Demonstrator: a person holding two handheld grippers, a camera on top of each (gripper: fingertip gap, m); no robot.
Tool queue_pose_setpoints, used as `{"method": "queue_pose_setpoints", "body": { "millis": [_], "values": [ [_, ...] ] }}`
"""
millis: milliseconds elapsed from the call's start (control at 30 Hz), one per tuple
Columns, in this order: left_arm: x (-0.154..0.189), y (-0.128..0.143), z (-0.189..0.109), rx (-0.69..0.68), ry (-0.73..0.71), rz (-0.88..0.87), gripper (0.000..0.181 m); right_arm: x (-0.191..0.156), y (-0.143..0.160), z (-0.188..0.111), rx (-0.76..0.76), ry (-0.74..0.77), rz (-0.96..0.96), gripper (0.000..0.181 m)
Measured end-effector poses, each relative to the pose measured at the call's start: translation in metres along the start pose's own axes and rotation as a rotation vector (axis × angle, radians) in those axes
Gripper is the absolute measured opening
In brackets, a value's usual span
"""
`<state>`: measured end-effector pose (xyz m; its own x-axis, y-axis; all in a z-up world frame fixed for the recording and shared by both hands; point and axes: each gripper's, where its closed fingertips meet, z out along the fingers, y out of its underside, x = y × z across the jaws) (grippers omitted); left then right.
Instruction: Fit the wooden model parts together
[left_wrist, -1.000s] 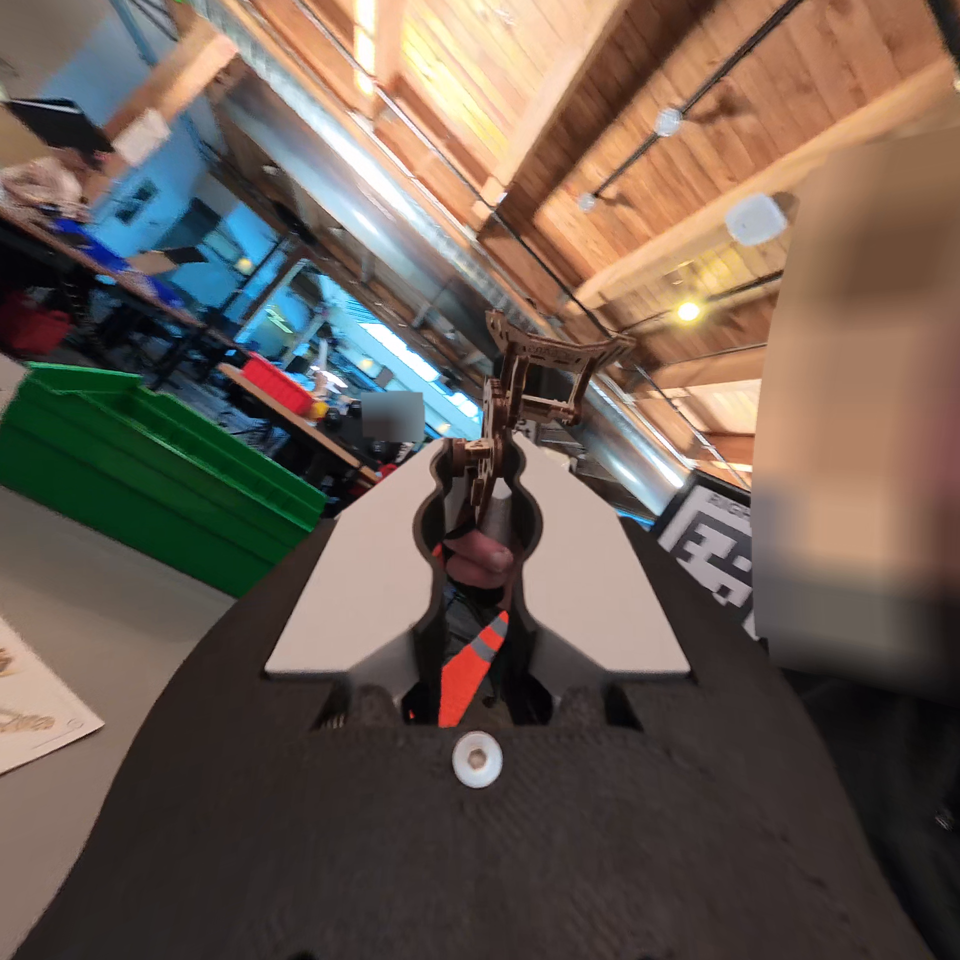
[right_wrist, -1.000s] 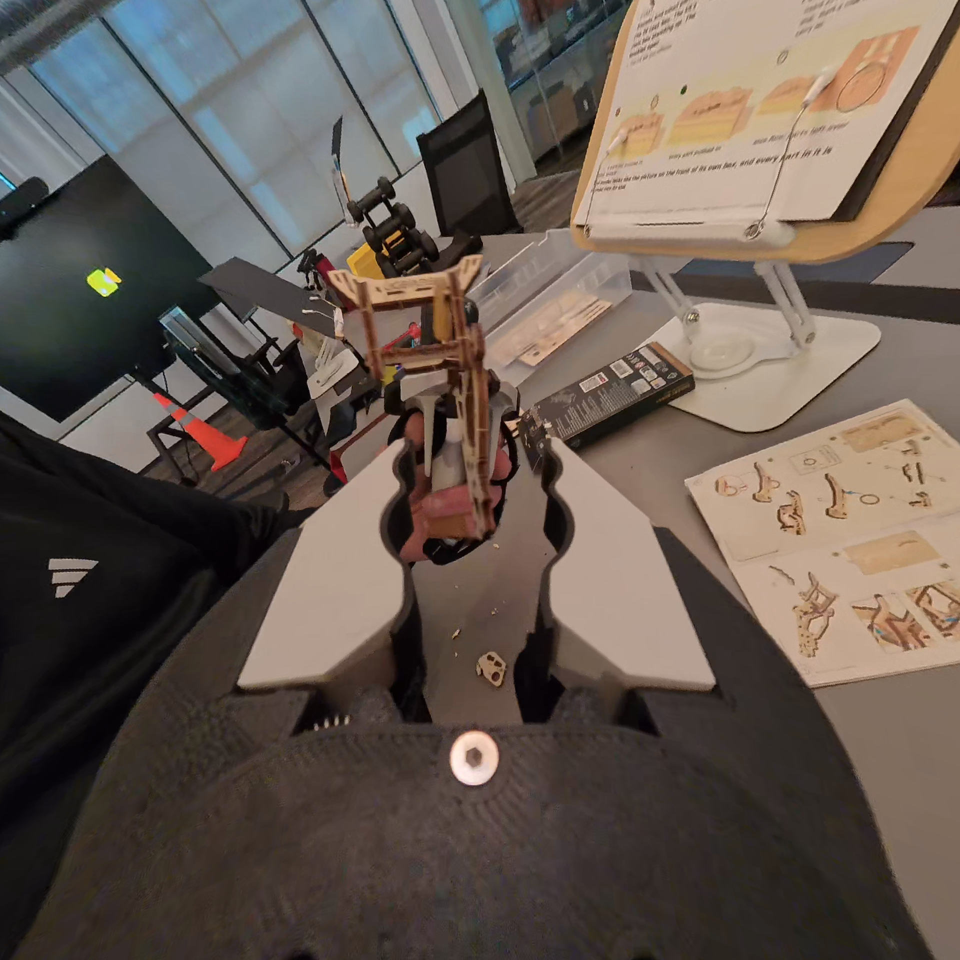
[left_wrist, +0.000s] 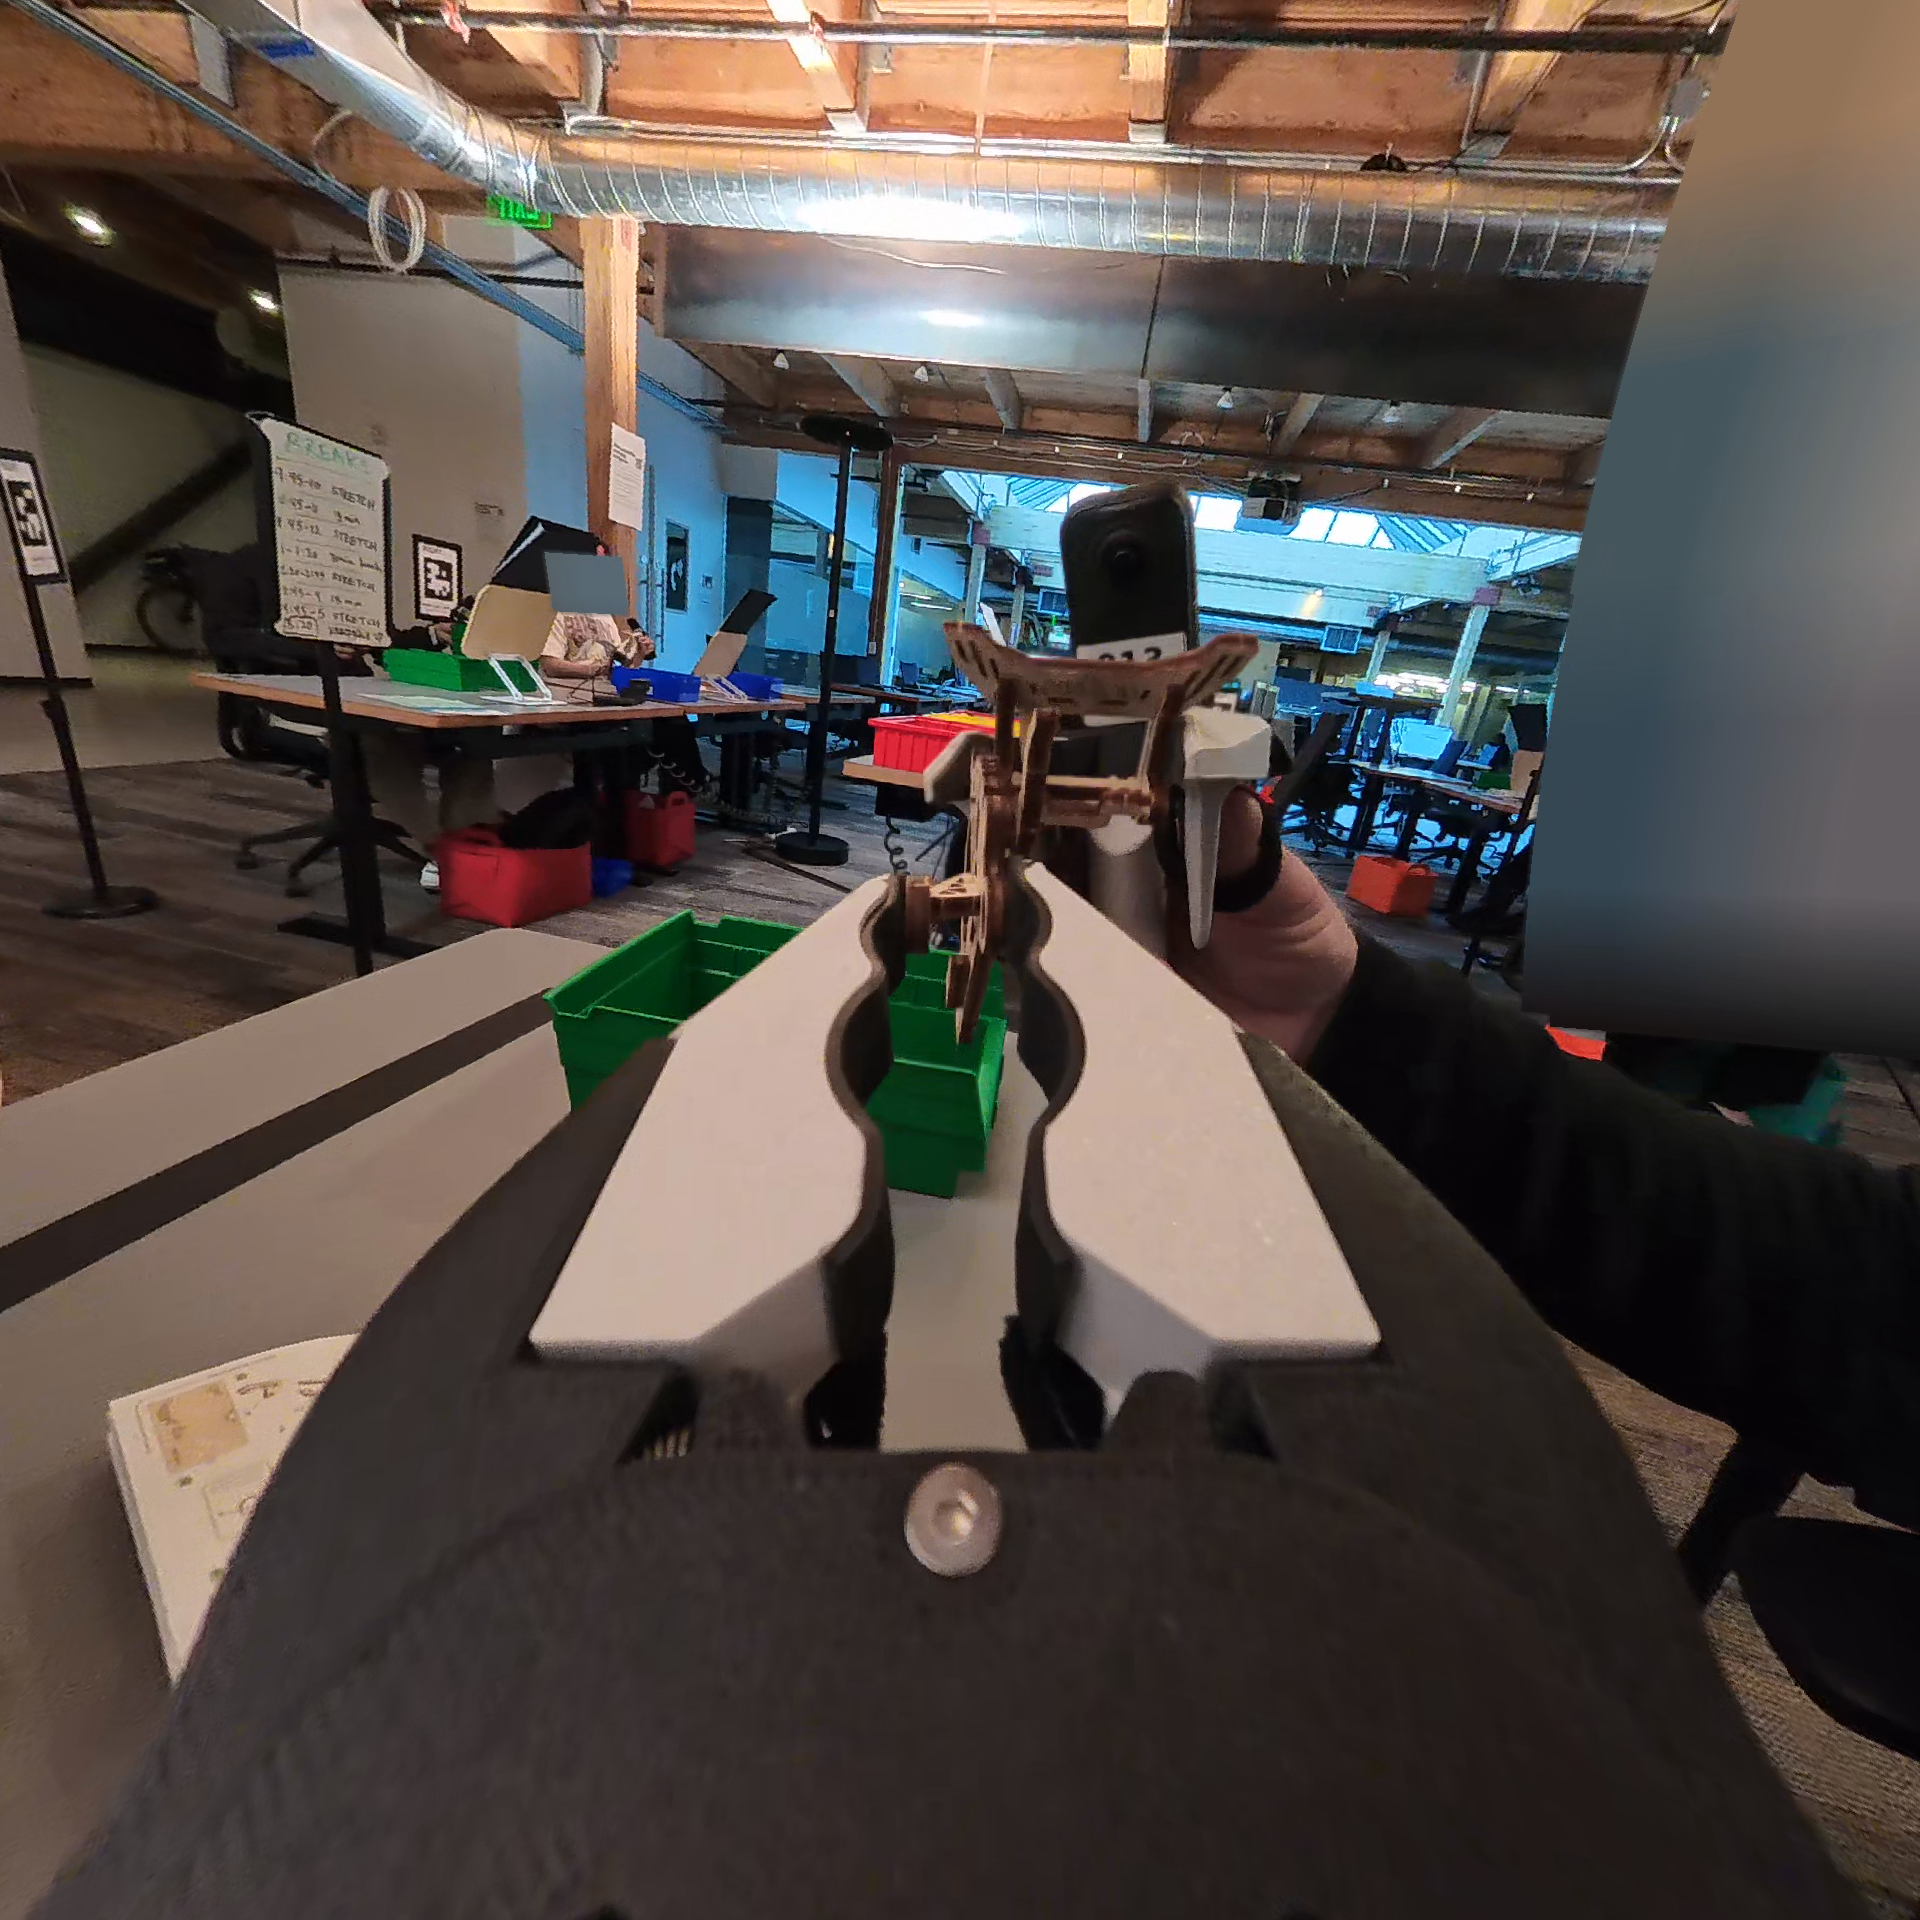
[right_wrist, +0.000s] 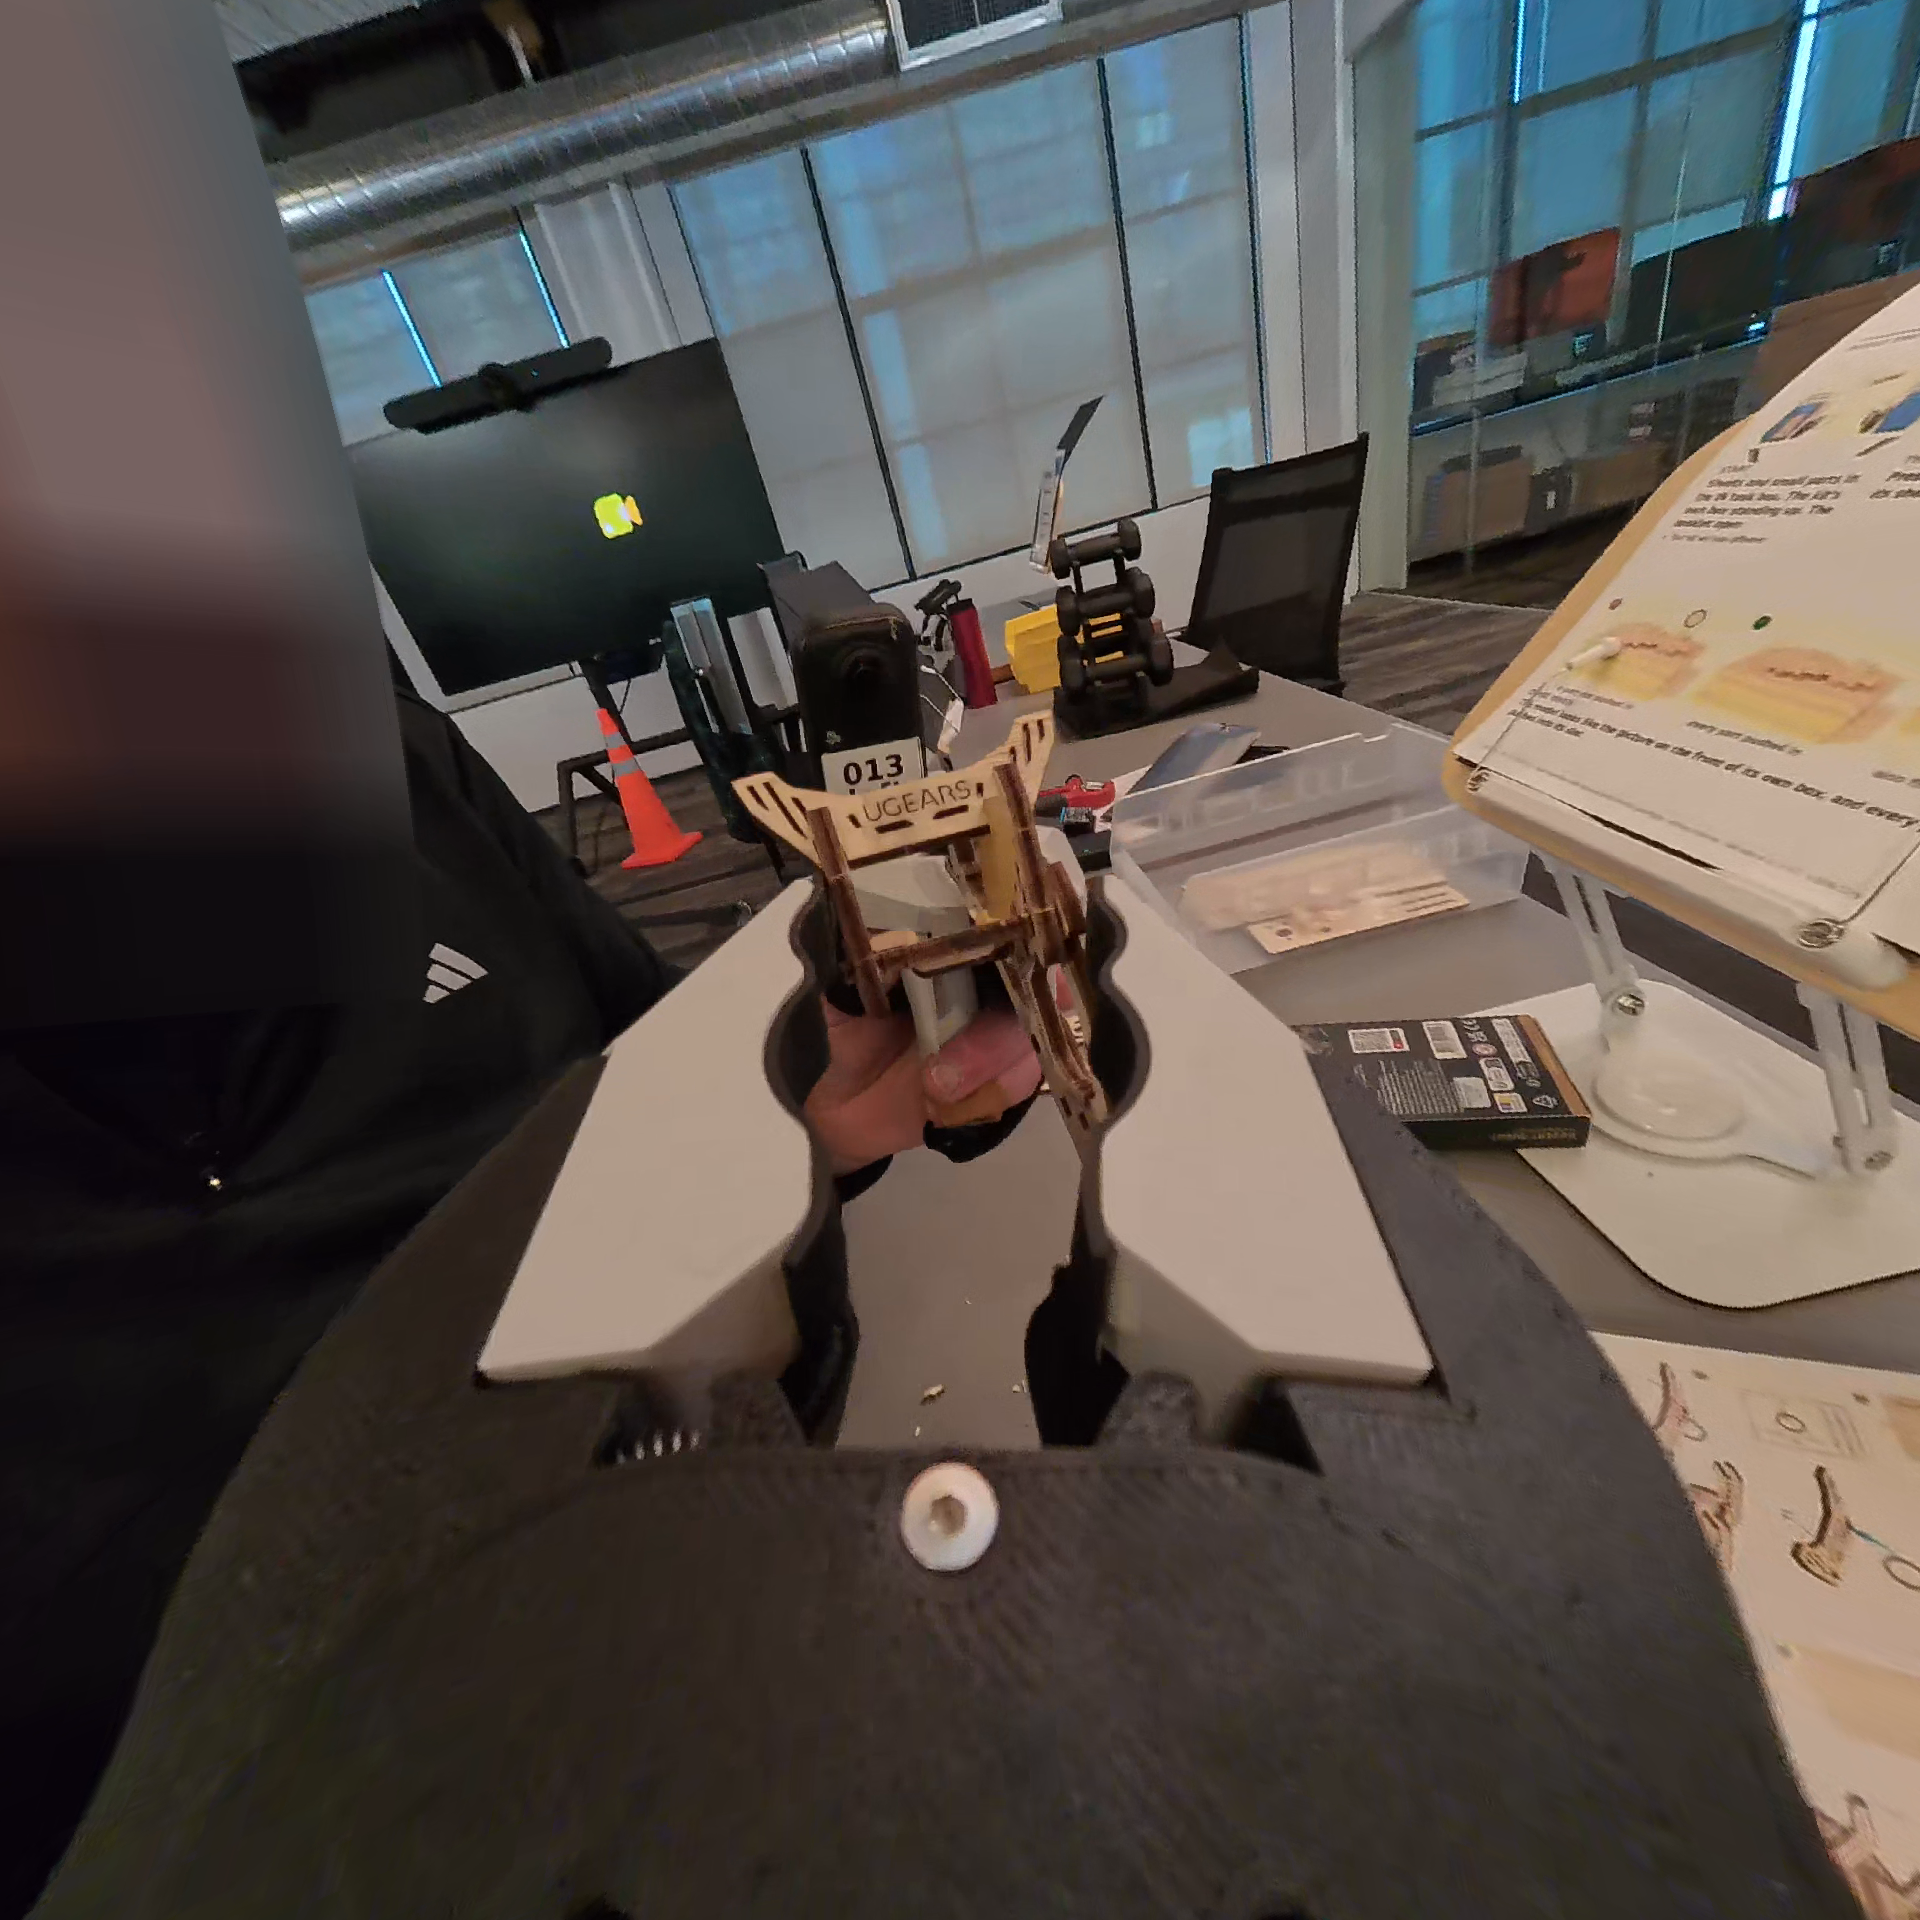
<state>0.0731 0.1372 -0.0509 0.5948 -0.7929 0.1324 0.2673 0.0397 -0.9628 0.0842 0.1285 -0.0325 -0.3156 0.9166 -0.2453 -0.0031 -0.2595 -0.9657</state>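
The wooden model (left_wrist: 1081, 686) is a small brown frame with a wide top plate. My left gripper (left_wrist: 956, 906) is shut on its lower plate and holds it upright in the air above the table. In the right wrist view the model (right_wrist: 914, 821) stands between the tips of my right gripper (right_wrist: 951, 904). Its jaws are apart, one on each side of the frame; I cannot see whether they press on it. The right gripper's white finger (left_wrist: 1226, 743) and the hand (left_wrist: 1268, 966) holding it show behind the model. The left gripper's black camera (right_wrist: 857, 675) shows beyond the model.
Green bins (left_wrist: 665, 987) stand on the grey table (left_wrist: 260, 1091), with an instruction sheet (left_wrist: 208, 1455) nearer. On the right are a stand with a page (right_wrist: 1714, 727), a clear box of wooden sheets (right_wrist: 1320, 852), a black box (right_wrist: 1455, 1081) and another sheet (right_wrist: 1818, 1558). My two grippers' fingertips are within a few centimetres of each other.
My left gripper has tilted down from the ceiling to level, with the model still in it. In the right wrist view the model has come lower, in between the fingertips.
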Motion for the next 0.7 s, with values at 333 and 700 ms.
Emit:
{"method": "queue_pose_setpoints", "body": {
  "millis": [333,700],
  "values": [
    [0.001,0.003,0.006,0.007,-0.005,0.025,0.016,0.0,-0.009,-0.005,0.122,-0.047,0.095,0.043],
    [0.001,0.002,0.011,0.023,-0.035,0.074,0.016,0.001,-0.017,-0.006,0.181,-0.007,0.069,0.042]
  ]
}}
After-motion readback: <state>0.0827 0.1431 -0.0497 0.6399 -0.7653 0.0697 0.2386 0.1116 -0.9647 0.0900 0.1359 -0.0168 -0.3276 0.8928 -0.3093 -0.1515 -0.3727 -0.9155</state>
